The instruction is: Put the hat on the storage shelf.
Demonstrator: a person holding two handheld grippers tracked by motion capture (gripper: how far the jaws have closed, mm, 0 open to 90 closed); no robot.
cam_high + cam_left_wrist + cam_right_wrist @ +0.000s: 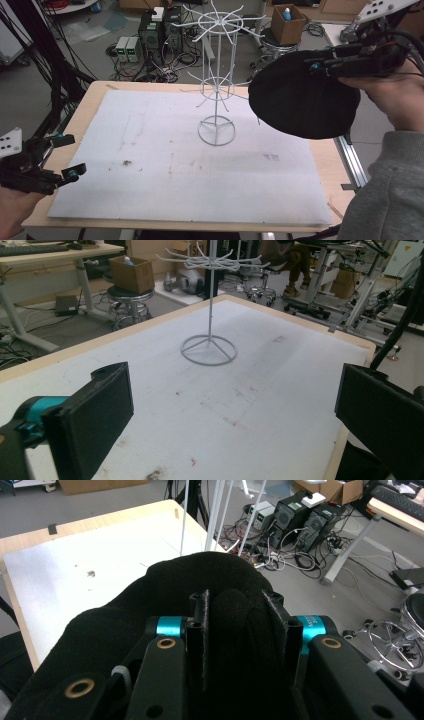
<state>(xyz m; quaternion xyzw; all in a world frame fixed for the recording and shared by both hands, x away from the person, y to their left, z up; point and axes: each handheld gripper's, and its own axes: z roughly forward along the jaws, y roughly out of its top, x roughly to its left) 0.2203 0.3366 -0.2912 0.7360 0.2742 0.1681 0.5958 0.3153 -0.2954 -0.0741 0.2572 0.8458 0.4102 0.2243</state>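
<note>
White-padded desk (150,150), wire rack (217,80) standing mid-desk: right claw (320,67) is clamping a black hat (300,100) beside its prongs; left claw (67,157) is gaping, empty. Floppy brim risks snagging, tipping the rack.

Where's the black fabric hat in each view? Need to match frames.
High view: black fabric hat at right, held up beside the white wire rack.
Left gripper view: hat not in it.
Right gripper view: centre, clamped in the right tool.
Shared landmark: the wire rack.

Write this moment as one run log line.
right gripper: shut on black hat | hat: off table, beside wire rack | left gripper: open
</note>
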